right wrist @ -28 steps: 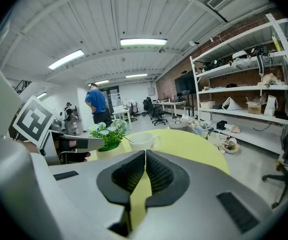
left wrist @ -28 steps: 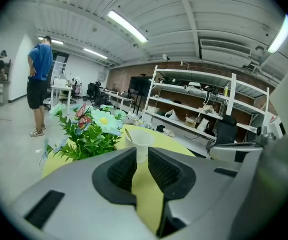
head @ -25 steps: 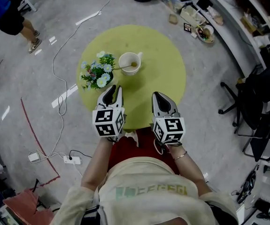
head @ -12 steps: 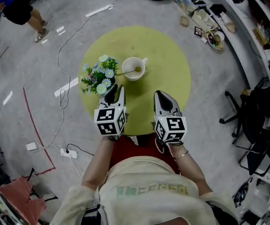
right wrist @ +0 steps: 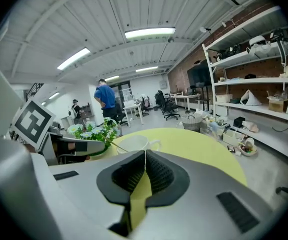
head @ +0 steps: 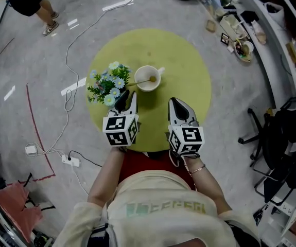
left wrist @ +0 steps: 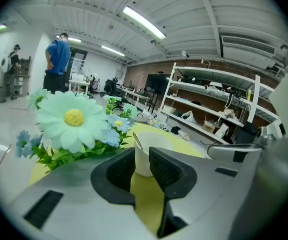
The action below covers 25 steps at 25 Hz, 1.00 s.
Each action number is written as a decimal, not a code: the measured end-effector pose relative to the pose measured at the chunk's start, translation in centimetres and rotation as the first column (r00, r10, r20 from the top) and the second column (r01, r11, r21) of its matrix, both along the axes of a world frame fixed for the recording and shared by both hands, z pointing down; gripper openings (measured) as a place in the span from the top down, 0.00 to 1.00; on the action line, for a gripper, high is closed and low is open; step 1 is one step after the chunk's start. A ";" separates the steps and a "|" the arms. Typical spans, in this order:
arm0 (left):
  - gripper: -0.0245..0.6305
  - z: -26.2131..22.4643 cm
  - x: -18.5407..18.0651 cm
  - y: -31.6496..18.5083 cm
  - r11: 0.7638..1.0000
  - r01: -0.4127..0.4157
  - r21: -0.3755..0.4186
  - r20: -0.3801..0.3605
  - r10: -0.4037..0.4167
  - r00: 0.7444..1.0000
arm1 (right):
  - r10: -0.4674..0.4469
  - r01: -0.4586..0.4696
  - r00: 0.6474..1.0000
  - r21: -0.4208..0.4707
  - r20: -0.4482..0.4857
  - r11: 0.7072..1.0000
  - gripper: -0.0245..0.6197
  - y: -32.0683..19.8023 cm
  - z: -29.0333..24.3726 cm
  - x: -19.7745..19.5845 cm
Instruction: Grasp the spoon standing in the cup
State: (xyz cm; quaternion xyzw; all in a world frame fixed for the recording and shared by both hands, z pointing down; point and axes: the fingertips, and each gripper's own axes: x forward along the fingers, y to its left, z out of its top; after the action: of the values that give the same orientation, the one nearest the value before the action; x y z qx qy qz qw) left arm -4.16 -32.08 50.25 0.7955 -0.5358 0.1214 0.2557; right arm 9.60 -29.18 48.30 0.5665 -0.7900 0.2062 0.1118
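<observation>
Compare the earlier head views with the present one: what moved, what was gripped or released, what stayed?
Both grippers edged forward over the table toward the cup: the left gripper, jaws apart, now ends just short of it; the right gripper, jaws shut, trails. Nothing was gripped or released. The spoon still leans in the cup, flowers beside it.
</observation>
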 end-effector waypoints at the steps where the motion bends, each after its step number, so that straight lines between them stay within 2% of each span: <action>1: 0.84 0.1 0.1 -0.2 1.000 0.003 -0.001 0.001 -0.003 1.000 | -0.006 0.006 1.000 -0.002 0.000 1.000 0.90 -0.2 0.1 0.1; 15: 0.84 1.0 0.9 -2.9 0.998 0.057 -0.025 -0.023 -0.058 0.998 | -0.052 0.052 0.999 -0.034 0.014 0.998 0.90 -3.4 1.3 0.5; 25: 0.84 1.5 1.2 -4.1 0.996 0.082 -0.028 -0.009 -0.082 0.997 | -0.061 0.061 0.998 -0.048 0.015 0.997 0.90 -4.2 2.0 1.1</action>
State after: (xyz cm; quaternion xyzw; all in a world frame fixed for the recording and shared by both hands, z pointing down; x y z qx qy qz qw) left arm -2.92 -36.13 51.76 0.7699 -0.5649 0.1142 0.2740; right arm 10.69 -33.39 50.31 0.5380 -0.8024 0.2253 0.1265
